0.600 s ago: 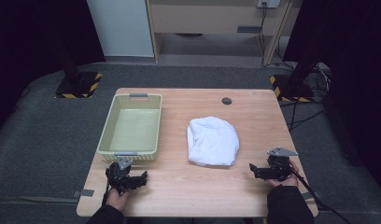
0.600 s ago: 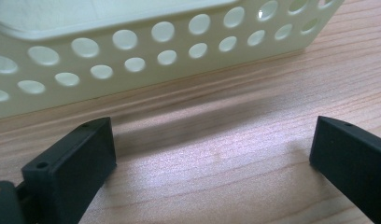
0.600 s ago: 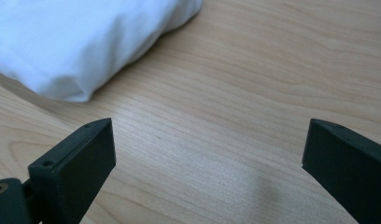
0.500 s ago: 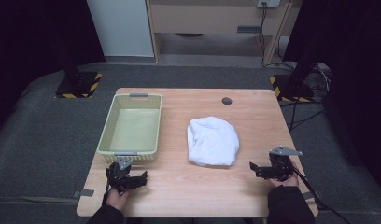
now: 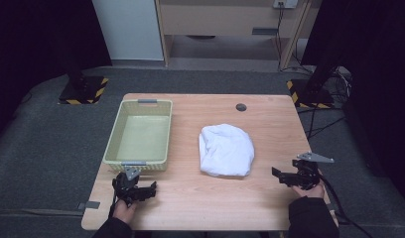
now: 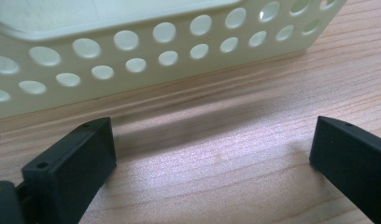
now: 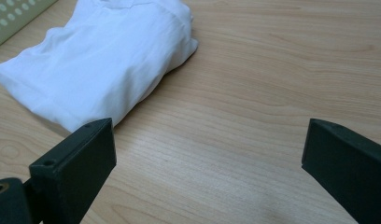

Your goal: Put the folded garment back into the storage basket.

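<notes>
between basket and right gripper, white cloth lies lengthwise front-to-back.

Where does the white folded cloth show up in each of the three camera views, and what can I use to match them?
High view: the white cloth lies mid-table, right of the cream basket.
Left gripper view: not in this picture; the basket's perforated wall runs across the top.
Right gripper view: the cloth sits upper left, beyond the left jaw.
Shared landmark: the cream basket, its corner at the right gripper view's top left.
</notes>
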`<action>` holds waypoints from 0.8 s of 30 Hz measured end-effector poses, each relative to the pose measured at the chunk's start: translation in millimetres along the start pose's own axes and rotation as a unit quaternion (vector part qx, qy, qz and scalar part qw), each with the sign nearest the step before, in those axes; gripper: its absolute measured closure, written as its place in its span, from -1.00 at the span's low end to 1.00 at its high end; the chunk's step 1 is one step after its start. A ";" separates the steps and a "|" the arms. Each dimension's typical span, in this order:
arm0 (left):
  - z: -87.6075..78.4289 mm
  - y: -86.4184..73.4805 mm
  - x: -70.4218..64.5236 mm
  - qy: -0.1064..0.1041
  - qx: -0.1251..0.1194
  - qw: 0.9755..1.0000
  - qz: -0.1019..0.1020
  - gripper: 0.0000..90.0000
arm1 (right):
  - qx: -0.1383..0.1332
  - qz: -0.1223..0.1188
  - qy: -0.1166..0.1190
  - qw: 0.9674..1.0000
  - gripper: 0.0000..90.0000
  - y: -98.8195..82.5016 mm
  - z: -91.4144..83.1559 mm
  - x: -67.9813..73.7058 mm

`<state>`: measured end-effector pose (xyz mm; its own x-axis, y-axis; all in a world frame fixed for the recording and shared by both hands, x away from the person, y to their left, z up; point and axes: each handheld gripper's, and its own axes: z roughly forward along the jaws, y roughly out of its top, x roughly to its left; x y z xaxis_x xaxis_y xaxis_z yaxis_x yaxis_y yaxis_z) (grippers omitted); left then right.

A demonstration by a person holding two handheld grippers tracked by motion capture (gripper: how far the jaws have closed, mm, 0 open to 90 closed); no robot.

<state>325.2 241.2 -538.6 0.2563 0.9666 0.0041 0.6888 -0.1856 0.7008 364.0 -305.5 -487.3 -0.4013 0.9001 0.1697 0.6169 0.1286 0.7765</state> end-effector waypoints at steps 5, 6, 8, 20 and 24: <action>0.0 0.0 0.0 0.000 0.000 1.000 0.000 -1.00 | -0.006 0.006 -0.002 1.000 -0.94 1.7 -3.5 -2.2; 0.0 0.0 0.0 0.000 0.000 1.000 0.000 -1.00 | -0.008 0.007 -0.001 1.000 -0.93 2.1 -4.2 -2.6; 0.0 0.0 0.0 0.000 0.000 1.000 0.000 -1.00 | -0.009 0.007 0.002 1.000 -0.93 2.7 -4.4 -3.3; -0.1 0.1 0.0 0.000 0.001 1.000 0.000 -1.00 | -0.023 0.018 0.026 0.999 -0.87 7.4 -6.1 -4.5; -0.1 0.1 0.0 0.000 0.001 1.000 0.000 -1.00 | -0.024 0.017 0.029 0.999 -0.88 10.3 -4.2 -3.6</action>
<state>325.2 241.2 -538.4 0.2563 0.9666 0.0044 0.6900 -0.1861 0.6995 369.0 -309.2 -477.4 -0.4198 0.8781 0.2296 0.5976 0.0771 0.7981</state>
